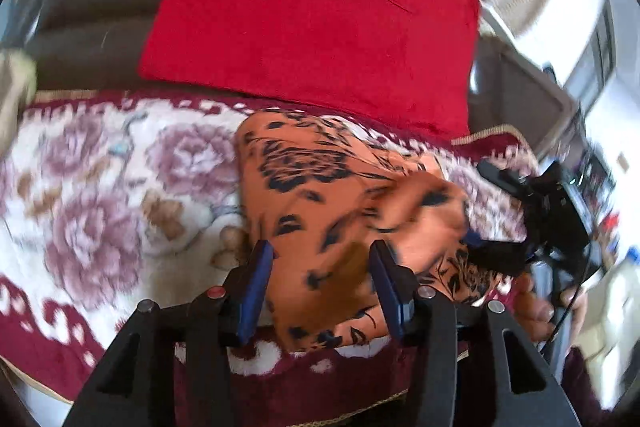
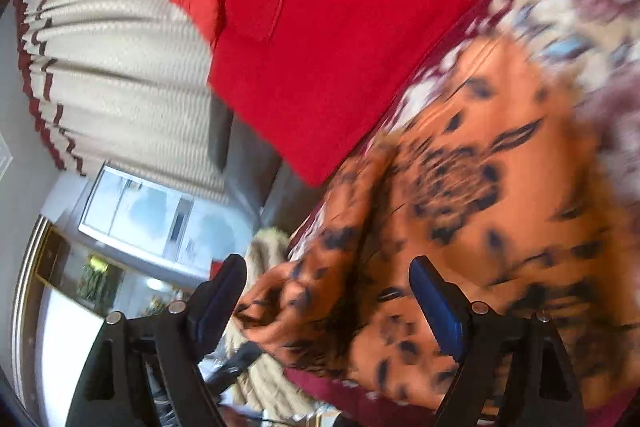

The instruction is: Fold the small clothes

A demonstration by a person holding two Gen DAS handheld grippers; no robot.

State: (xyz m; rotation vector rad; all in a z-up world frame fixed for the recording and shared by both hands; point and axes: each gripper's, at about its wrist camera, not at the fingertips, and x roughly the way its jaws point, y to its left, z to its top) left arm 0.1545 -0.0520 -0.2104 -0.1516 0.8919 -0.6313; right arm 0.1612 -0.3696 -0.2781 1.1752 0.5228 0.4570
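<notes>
An orange garment with a black floral print (image 1: 328, 195) lies partly folded on a floral blanket (image 1: 100, 187). My left gripper (image 1: 320, 263) is open, its blue-padded fingers apart just over the garment's near edge, holding nothing. My right gripper shows in the left wrist view (image 1: 492, 251) at the garment's right edge. In the right wrist view the garment (image 2: 480, 207) is blurred and fills the lower right. My right gripper (image 2: 328, 291) is open, with a loose fold of the garment lying between its fingers, not clamped.
A red cushion (image 1: 312, 15) leans against a dark sofa back (image 1: 92, 19) behind the blanket; it also shows in the right wrist view (image 2: 340, 27). A pleated cream curtain (image 2: 120, 67) and a window (image 2: 160, 223) are to the side.
</notes>
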